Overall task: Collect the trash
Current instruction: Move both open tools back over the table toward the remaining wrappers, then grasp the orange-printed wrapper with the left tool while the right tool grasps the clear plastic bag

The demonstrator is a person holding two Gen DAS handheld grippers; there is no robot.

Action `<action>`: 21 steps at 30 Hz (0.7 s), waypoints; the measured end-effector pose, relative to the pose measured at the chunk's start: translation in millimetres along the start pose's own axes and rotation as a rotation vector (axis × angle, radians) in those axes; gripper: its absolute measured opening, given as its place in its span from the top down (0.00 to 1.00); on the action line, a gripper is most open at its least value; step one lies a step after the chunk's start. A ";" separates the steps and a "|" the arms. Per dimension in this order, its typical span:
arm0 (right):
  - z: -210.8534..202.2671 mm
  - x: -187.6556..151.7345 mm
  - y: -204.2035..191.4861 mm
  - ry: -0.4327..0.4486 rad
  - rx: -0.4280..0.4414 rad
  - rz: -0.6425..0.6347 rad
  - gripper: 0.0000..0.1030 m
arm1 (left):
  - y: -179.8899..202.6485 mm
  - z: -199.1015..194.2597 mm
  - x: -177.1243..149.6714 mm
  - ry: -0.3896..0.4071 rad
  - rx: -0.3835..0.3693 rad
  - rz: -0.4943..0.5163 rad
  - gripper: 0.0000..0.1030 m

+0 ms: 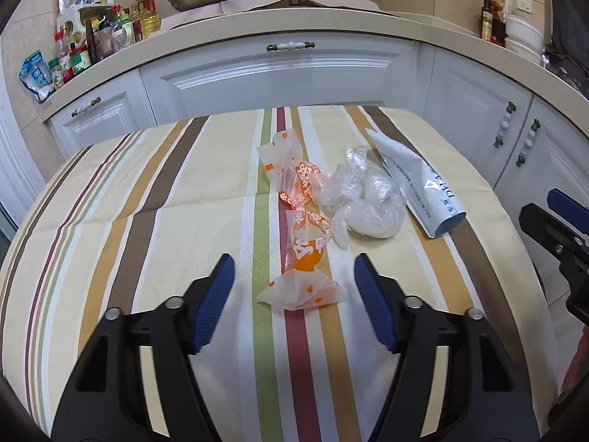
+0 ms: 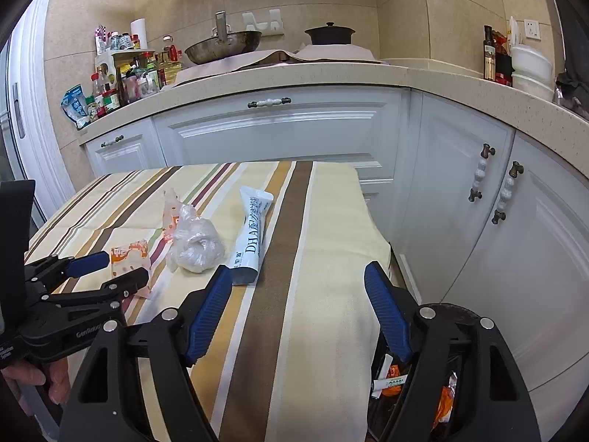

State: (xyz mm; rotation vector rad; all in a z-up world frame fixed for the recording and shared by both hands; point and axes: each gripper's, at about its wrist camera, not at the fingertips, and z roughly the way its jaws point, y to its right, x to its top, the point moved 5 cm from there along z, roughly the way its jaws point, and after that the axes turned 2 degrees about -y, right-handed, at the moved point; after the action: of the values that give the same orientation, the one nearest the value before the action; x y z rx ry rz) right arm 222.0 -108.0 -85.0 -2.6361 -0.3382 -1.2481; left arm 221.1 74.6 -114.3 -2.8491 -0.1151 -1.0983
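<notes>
Two sets of jaws stand open and empty. We hold the left gripper low over the striped worktop, and the nearer orange candy-style wrapper lies in the lower middle of the left wrist view, between the blue pads but touching neither; we judge this is the piece we mean to pinch, since it is the closest. A second orange wrapper lies just beyond it toward the middle of the frame, touching a crumpled clear plastic bag. To the right of the bag lies a white-and-blue tube-shaped packet.

In the right wrist view our right gripper hangs over the worktop's right-hand part, its left pad near the packet's lower end without touching it. At the lower right of that frame, beside the worktop's edge, a dark bin shows wrappers already inside; we think the right gripper waits there because the bin is on its side. White cabinets fill the upper half.
</notes>
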 end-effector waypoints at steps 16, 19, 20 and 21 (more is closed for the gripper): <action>15.8 14.6 -45.8 -0.010 0.068 -0.080 0.29 | -31.6 -14.2 -4.5 0.027 -0.004 -0.026 0.88; 23.4 18.8 -63.3 -0.017 0.091 -0.110 0.29 | -47.2 -20.7 -3.2 0.045 0.019 -0.042 0.88; 26.6 19.3 -68.4 -0.022 0.100 -0.119 0.29 | -53.8 -22.8 -3.1 0.052 0.031 -0.049 0.88; 29.9 19.8 -74.1 -0.028 0.110 -0.130 0.29 | -58.4 -24.1 -2.8 0.055 0.038 -0.053 0.88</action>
State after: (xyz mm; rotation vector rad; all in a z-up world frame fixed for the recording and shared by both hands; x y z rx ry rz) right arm 234.5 -26.7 -81.7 -2.5758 -0.5746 -1.1947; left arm 197.1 129.9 -95.3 -2.7948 -0.2063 -1.1698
